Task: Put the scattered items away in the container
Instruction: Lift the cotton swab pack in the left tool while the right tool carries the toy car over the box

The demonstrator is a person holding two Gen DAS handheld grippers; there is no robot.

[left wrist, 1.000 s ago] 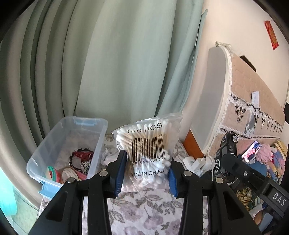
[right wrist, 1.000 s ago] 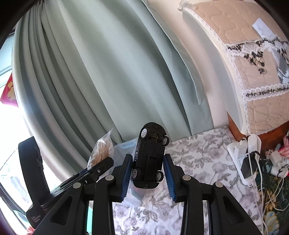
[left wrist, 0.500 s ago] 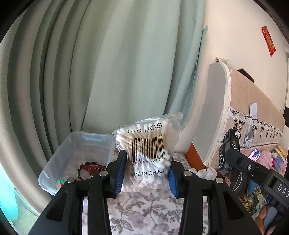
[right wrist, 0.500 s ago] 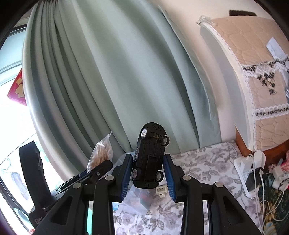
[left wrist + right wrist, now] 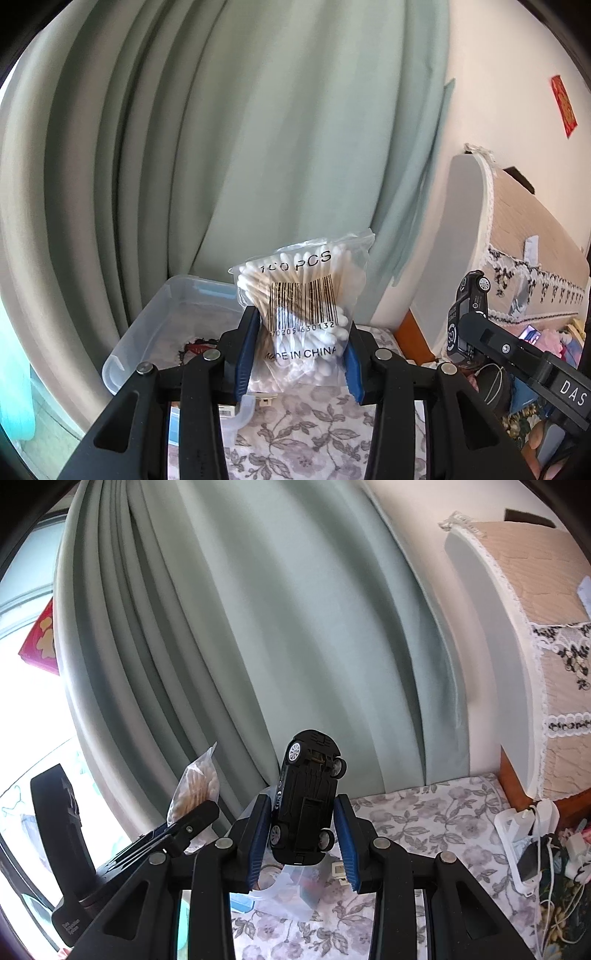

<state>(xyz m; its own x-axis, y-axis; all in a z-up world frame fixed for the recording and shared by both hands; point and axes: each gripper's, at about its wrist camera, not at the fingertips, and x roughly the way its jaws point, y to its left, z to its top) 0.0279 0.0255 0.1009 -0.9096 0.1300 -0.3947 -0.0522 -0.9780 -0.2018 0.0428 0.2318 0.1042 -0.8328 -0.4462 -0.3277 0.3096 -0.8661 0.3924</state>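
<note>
Gripping a swab bag [image 5: 301, 314] between its blue pads, the left gripper [image 5: 299, 354] holds it upright above the floral table [image 5: 314, 443], with the clear bin [image 5: 155, 325] just behind and left, by the curtain [image 5: 258, 147]. The right gripper [image 5: 301, 845] clamps a black toy car [image 5: 304, 805], nose up, underside facing the camera, above the bin's near corner.

Clear swab bag [image 5: 303, 314] upright above clear bin [image 5: 147, 332]; black toy car [image 5: 306, 801] nose-up, underside showing.
</note>
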